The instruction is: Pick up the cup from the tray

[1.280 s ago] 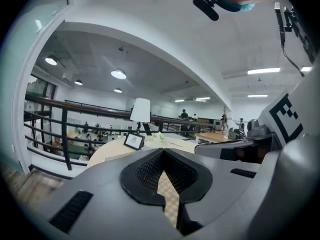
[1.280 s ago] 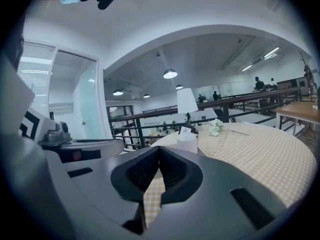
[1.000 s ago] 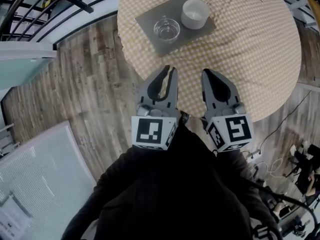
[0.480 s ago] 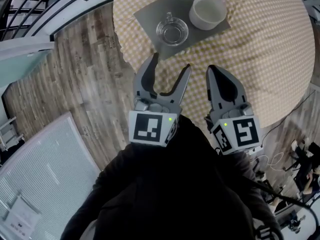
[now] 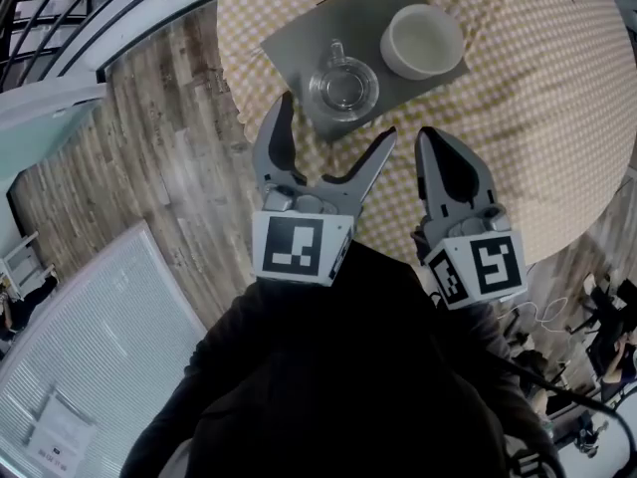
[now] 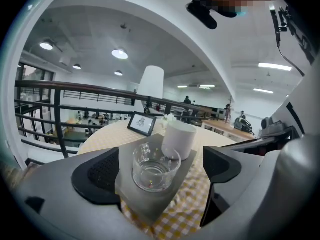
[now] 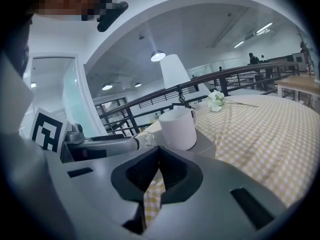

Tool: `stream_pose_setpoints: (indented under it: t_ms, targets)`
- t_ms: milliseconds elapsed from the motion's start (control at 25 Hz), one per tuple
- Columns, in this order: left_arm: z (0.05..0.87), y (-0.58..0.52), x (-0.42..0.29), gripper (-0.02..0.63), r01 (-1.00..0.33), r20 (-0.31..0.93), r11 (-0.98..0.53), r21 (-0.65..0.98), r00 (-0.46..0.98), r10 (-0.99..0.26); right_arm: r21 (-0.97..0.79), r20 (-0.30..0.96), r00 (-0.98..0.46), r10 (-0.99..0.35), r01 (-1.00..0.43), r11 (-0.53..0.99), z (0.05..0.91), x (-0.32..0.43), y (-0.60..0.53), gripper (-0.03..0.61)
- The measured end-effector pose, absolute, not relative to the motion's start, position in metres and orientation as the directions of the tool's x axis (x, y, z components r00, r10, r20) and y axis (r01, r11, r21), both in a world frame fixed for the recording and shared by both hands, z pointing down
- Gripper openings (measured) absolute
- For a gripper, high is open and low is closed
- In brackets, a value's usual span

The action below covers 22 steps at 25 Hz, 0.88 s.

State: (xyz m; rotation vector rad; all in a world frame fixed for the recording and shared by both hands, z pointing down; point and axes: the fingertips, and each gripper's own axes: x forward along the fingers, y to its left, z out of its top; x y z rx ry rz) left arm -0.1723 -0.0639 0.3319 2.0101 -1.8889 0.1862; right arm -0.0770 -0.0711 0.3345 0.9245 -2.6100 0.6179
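Checked yellow-and-white cloth covers the round table (image 5: 537,118), which stands on a wooden plank floor (image 5: 169,167) beside a dark railing (image 6: 60,89). At the table's near edge the left gripper (image 5: 336,119) has its jaws spread wide, and they have just been opening; nothing is pinched, and both pads stand clear of the glass cup (image 5: 343,86) that lines up with the gap ahead of them. The right gripper (image 5: 433,139), just beside it, has its jaws pressed together on nothing, with checked cloth showing under them. The glass cup is low, clear and empty, with a small handle on its far side, and it sits upright on the near part of a flat grey tray (image 5: 299,38). A white mug (image 5: 422,40) stands upright on the same tray, just beside the glass. Farther off on the table are a small picture frame (image 6: 142,123), a white lamp shade (image 6: 151,84) and a sprig of white flowers (image 7: 216,100). A second ago the left jaws were nearly together and both grippers were farther back from the tray; half a second ago the jaws were half apart.
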Motion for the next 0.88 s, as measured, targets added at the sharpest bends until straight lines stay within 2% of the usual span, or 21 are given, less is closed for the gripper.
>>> stream_pose_setpoints:
  t_ms: [480, 880]
  targets:
    - [0.353, -0.097, -0.169, 0.515, -0.978, 0.392, -0.081, 0.195, 0.153, -0.907, -0.309, 0.447, -0.719, -0.532, -0.682, 0.663, 0.349, -0.074, -0.092, 0.008]
    - [0.369, -0.104, -0.174, 0.514, -0.983, 0.431, -0.079, 0.168, 0.146, -0.89, -0.318, 0.462, -0.706, -0.537, -0.697, 0.642, 0.357, -0.067, -0.097, 0.007]
